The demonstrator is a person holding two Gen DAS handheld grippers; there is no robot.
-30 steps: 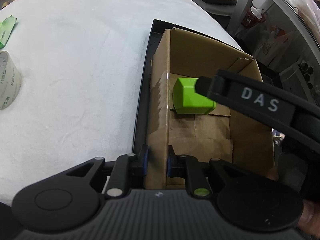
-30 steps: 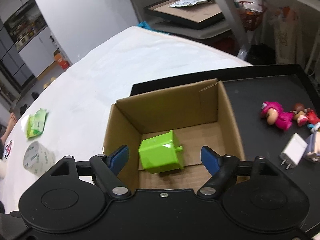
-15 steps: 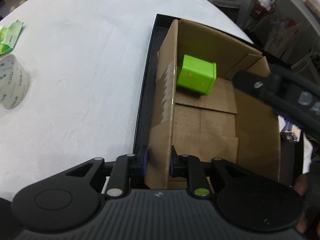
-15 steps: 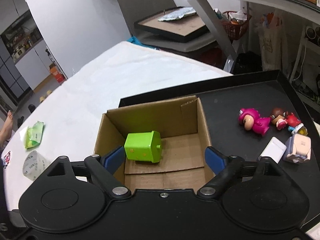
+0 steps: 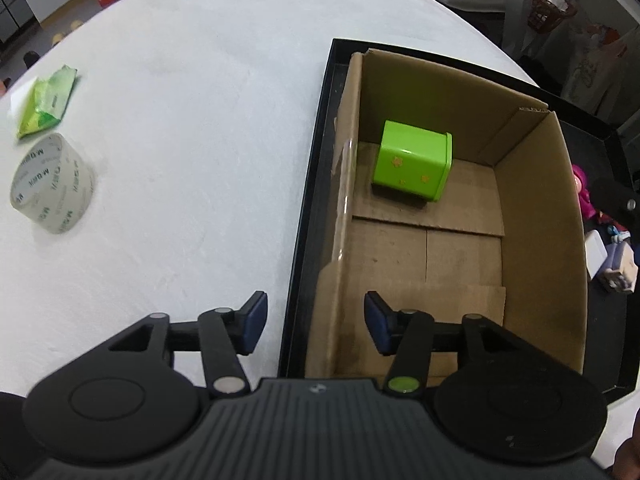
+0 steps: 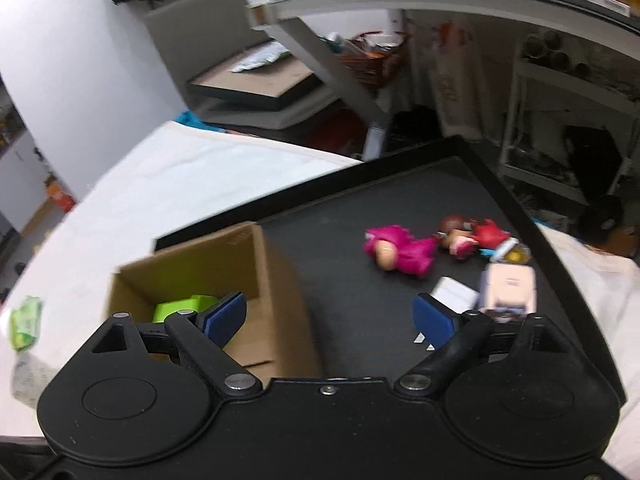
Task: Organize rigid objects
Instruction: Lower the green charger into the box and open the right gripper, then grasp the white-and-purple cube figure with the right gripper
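The left gripper (image 5: 314,326) straddles the box (image 5: 532,216) wall, spread apart (probably to steady it). The right gripper (image 6: 330,318), wide and empty, faces the toys (image 6: 400,254), likely next; the green tin (image 5: 412,166) sits inside.

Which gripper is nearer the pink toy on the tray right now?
Right. The right gripper hangs over the black tray, the pink toy just ahead. The left gripper straddles the cardboard box wall, the box between them.
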